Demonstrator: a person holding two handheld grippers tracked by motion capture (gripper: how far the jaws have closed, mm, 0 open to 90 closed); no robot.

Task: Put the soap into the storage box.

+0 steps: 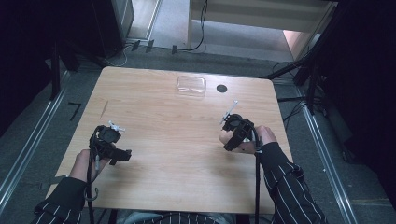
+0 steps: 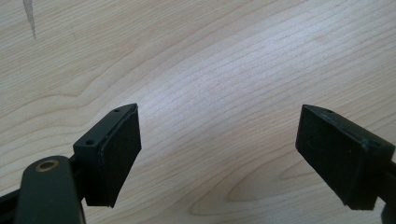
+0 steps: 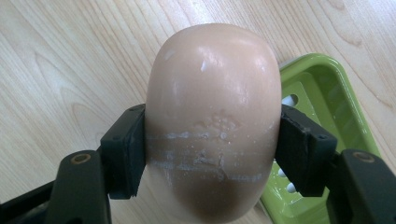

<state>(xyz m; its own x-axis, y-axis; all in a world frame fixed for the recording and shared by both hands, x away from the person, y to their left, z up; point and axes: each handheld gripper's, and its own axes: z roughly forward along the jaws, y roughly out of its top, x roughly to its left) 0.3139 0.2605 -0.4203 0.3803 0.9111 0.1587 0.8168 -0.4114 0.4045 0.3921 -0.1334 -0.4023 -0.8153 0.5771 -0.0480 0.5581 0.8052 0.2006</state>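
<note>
**Soap bar clamped in the right gripper, green dish just beyond it**

The right gripper (image 3: 212, 154) has its jaws closed on a pale, rounded soap bar (image 3: 212, 112), one pad pressed to each long side near the bar's lower half. The bar stands up between the jaws, above the wooden table (image 3: 70, 60). Its surface is glossy, with faint scrape lines running across it level with the pads, so it likely handles as a stiff but slick thing that marks easily and could squirt out of a hard pinch on its curved ends. The broad flanks, where the pads sit now, look the safest place to hold; a grip nearer the rounded tips would probably slide off.

Just to the gripper's right, partly behind the bar and the right jaw, lies a green soap dish (image 3: 327, 93) with drain holes in its floor. Its raised rim is what the bar would have to clear.

The left gripper (image 2: 217, 154) stands wide open with nothing between its pads, over bare wood. Farther ahead in the high view, well apart from both grippers, sit a clear plastic lid (image 1: 191, 86) and a small dark disc (image 1: 222, 88).
</note>
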